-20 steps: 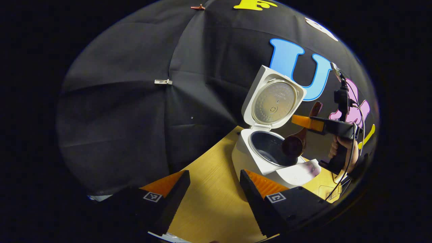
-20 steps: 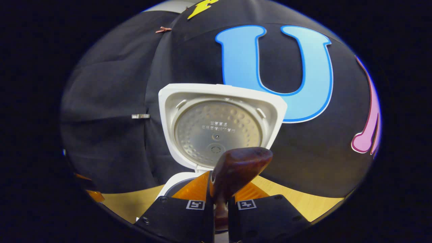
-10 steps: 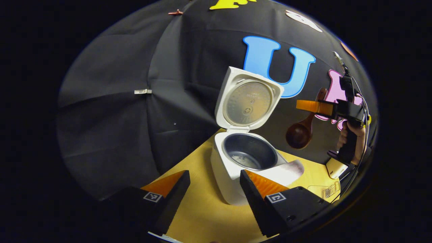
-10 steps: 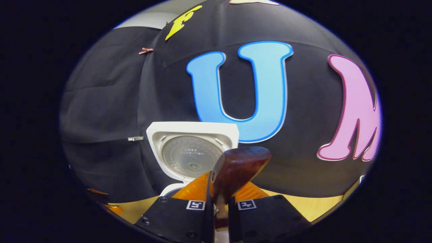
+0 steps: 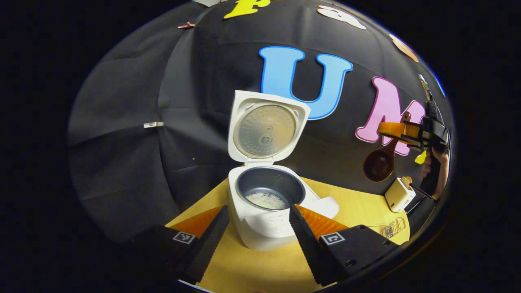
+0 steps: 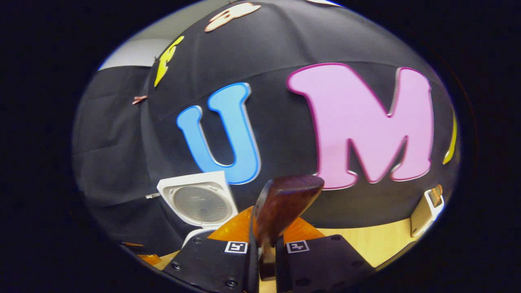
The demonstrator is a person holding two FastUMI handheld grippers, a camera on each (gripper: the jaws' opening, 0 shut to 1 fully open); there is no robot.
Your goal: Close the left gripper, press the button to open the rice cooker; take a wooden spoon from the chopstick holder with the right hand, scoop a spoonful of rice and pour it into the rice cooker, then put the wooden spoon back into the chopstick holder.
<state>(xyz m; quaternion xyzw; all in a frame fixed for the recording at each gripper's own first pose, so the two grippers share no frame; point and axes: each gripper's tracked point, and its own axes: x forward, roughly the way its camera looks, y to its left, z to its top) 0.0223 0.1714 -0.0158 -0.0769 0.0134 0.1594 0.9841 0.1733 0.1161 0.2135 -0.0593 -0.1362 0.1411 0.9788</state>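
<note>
Above the table at right, wooden spoon (image 6: 281,207) clamped in right gripper (image 6: 262,240), left gripper (image 5: 256,228) spread apart idle — keep upright, aim over chopstick holder (image 5: 399,194), lower handle-first.

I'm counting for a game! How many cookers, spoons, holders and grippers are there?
Cooker: 1
Spoon: 1
Holder: 1
Grippers: 2, left gripper and right gripper
Total: 5

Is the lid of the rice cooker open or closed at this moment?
Open. The lid stands upright behind the rice cooker, its inner plate facing forward, and rice lies in the uncovered pot.
</note>
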